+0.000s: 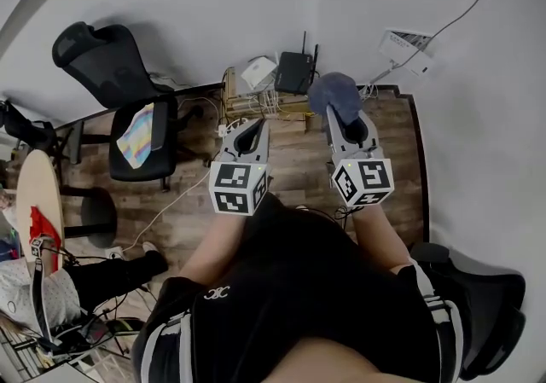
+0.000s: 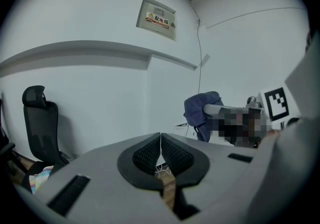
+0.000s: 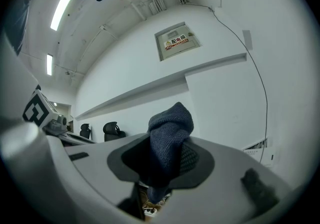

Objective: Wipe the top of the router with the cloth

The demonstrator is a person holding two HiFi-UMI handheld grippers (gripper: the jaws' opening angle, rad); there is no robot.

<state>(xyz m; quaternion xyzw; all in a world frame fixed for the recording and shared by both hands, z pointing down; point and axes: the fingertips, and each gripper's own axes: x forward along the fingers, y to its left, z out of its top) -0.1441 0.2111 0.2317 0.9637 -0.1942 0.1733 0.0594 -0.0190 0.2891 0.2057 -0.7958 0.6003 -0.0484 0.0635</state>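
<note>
A white wall panel (image 2: 156, 18) bears a label reading "配电箱" beside a small orange mark; the finer print below is illegible. On the person's black shirt (image 1: 281, 304) sits a white interlocked emblem (image 1: 216, 293).

The wood-plank floor (image 1: 299, 164) fills mid-frame. At upper centre, a low wooden stand (image 1: 256, 105) carries the black router (image 1: 294, 74) and a white box (image 1: 258, 72). A black chair (image 1: 128, 108) stands upper left.
</note>
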